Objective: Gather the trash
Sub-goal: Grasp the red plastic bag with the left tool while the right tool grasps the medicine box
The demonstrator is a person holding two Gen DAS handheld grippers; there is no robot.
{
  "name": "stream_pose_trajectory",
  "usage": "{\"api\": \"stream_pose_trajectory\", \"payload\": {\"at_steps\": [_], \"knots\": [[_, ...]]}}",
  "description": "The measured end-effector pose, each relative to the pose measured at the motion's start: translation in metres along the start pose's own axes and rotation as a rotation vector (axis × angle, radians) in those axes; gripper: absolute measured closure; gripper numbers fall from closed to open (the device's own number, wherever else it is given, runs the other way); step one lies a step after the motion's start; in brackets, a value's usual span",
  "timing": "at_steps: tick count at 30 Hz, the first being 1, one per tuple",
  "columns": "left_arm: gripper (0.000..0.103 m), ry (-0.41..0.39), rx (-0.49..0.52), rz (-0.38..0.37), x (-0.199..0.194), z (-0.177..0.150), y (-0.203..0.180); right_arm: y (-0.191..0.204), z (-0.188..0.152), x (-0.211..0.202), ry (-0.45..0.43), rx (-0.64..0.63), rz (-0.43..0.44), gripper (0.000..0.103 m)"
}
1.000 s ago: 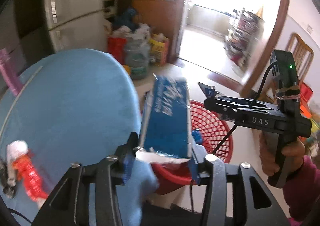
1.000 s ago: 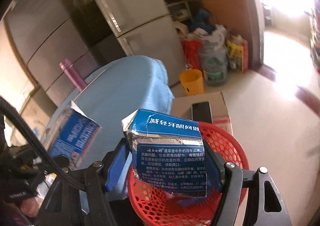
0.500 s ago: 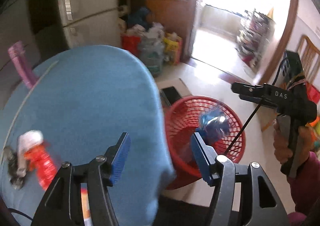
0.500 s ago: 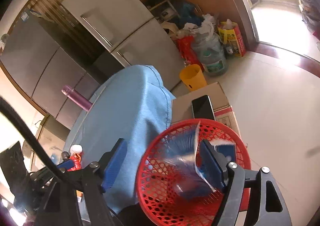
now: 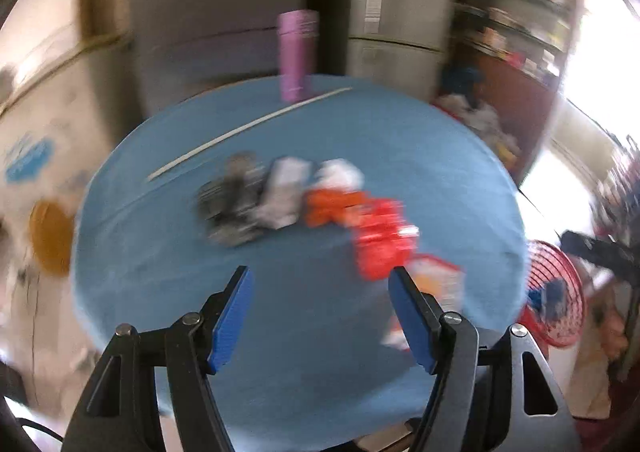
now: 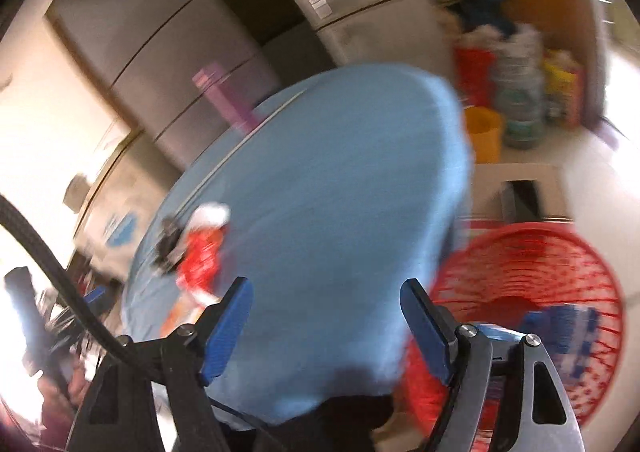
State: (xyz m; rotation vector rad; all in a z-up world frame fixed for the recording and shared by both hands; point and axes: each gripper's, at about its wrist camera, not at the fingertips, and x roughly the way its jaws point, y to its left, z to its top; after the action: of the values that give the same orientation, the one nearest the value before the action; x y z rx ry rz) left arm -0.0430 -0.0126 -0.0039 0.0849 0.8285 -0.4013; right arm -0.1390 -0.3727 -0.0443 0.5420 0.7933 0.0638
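Blue cartons [image 6: 560, 332] lie in the red basket [image 6: 592, 276]; wrappers [image 5: 352, 208] remain at twelve o'clock on the worktop [image 5: 280, 352]. Left claw [image 5: 320, 316] opening, empty; right claw [image 6: 326, 328] wide, empty.

Matt blue cloth over the table [image 5: 304, 332], red plastic mesh basket [image 6: 560, 252], glossy crinkled wrappers [image 5: 380, 244].

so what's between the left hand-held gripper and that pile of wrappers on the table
Only bare blue tablecloth. In the left wrist view the left hand-held gripper, jaws opening and empty, faces the wrappers with nothing lying between.
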Motion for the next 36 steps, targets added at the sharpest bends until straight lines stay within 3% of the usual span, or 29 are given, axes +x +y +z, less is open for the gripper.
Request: {"api": "stream_pose_trajectory", "payload": {"at_steps": [5,10,12,18,26,30,36], "knots": [[0.033,0.011,-0.139,0.03,0.001,-0.014,0.058,0.057,-0.006,0.037,0.095,-0.078,0.099,0.024],[0.033,0.014,-0.183,0.02,0.005,-0.02,0.076,0.092,-0.023,0.073,0.247,-0.048,0.196,0.024],[0.033,0.017,-0.191,0.01,0.004,-0.023,0.077,0.104,-0.029,0.086,0.306,-0.048,0.174,0.024],[0.033,0.017,-0.203,-0.021,0.006,-0.03,0.081,0.126,-0.028,0.114,0.372,0.02,0.051,0.024],[0.033,0.032,-0.233,-0.028,0.006,-0.041,0.094,0.153,-0.029,0.151,0.405,-0.009,-0.223,0.024],[0.033,0.035,-0.25,-0.025,0.004,-0.045,0.101,0.149,-0.035,0.157,0.399,-0.017,-0.265,0.024],[0.033,0.045,-0.251,-0.059,0.008,-0.038,0.097,0.13,-0.035,0.141,0.37,-0.028,-0.285,0.048]]}}
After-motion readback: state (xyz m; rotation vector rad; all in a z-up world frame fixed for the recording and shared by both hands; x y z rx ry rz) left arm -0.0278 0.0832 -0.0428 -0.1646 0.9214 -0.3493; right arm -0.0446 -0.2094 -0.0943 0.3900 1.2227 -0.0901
